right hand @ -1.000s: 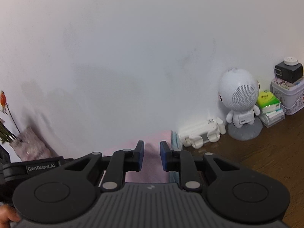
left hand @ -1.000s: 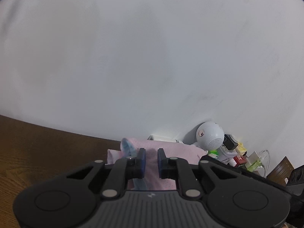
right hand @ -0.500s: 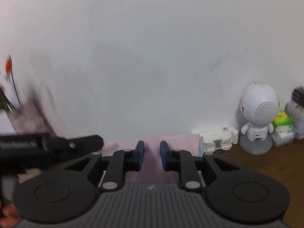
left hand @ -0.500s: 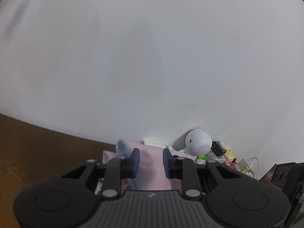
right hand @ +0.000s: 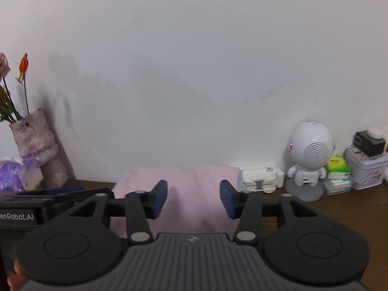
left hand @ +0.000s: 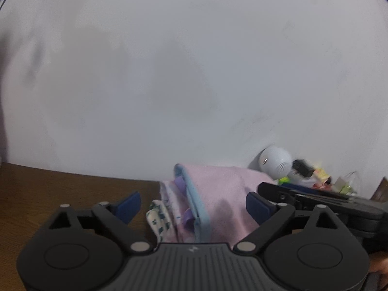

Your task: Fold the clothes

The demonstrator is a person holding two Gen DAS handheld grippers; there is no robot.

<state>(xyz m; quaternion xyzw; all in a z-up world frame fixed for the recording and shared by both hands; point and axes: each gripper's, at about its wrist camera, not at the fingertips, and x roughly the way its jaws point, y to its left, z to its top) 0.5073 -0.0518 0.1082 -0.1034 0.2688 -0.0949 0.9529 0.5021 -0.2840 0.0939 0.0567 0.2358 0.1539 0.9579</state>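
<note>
A folded pink garment (left hand: 225, 191) with a light blue edge lies on the brown table against the wall, on top of other folded clothes, one white with a dark print (left hand: 157, 215). My left gripper (left hand: 192, 206) hangs over its left end, jaws opening wide, the blue pads clear of the cloth. In the right wrist view the same pink garment (right hand: 194, 181) lies flat ahead. My right gripper (right hand: 193, 200) is above its near part, jaws opening, nothing pinched between the pads. The right gripper's black body (left hand: 315, 198) shows at the right of the left wrist view.
A white round-headed robot figure (right hand: 308, 155) stands right of the clothes, beside a white power strip (right hand: 262, 179), small green boxes and a tin (right hand: 366, 167). A fuzzy pink vase with flowers (right hand: 38, 148) stands at the left. White wall directly behind.
Both grippers, nearly shut on the pink garment a second ago, have spread their jaws and let the cloth go. Both views have shifted a little, and the folded pile now lies free.
</note>
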